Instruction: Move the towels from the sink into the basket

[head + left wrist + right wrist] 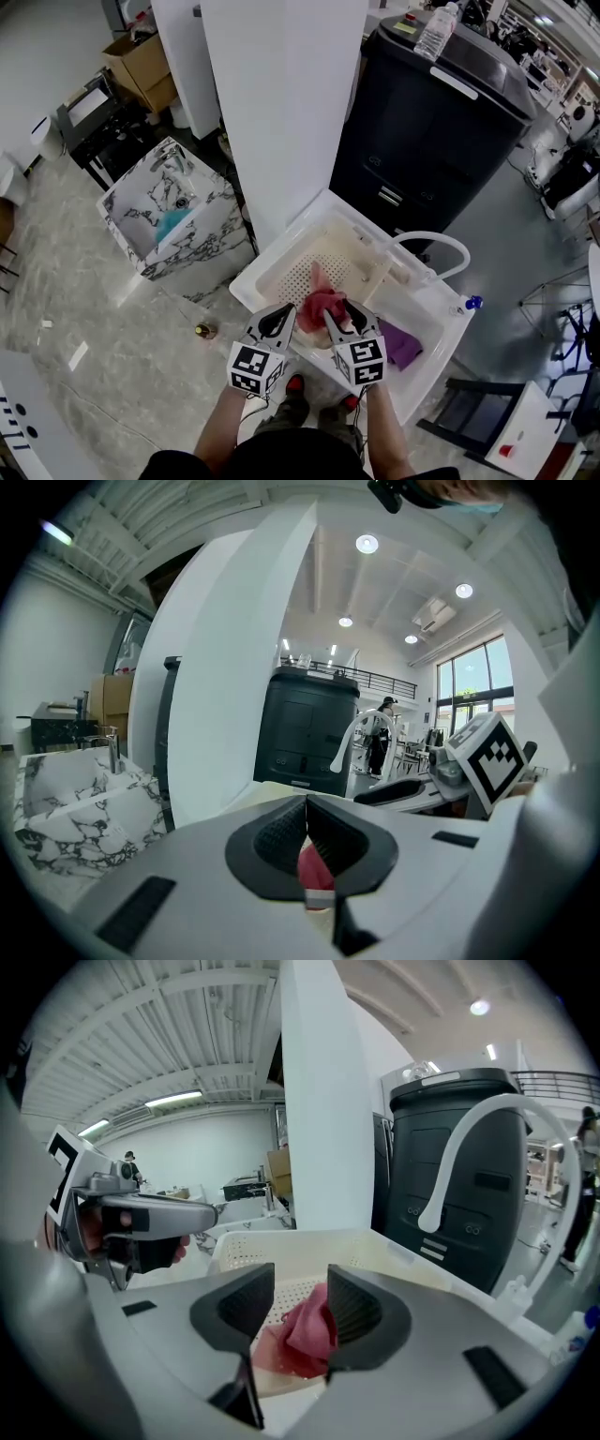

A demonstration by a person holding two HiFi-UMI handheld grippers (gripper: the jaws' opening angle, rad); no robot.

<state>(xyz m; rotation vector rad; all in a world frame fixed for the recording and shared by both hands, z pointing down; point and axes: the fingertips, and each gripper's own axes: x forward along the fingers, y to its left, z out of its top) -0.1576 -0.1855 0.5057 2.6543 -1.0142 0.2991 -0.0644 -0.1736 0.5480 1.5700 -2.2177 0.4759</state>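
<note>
A red towel (322, 307) lies bunched in the cream perforated basket (323, 258), which sits inside a white sink unit (433, 314). My right gripper (337, 312) stands open over it; in the right gripper view the red towel (305, 1335) sits between the jaws, against the right one, unpinched. My left gripper (281, 315) is shut just left of the towel. In the left gripper view a bit of red cloth (316, 872) shows right behind the closed tips (307, 803); whether it is pinched I cannot tell. A purple towel (401, 345) lies right of the basket.
A marbled sink (211, 246) with a teal towel (172, 225) inside stands at the left on the floor. A white curved faucet (441, 244) arches over the unit's far side. Behind are a white pillar (281, 94) and a black cabinet (422, 141).
</note>
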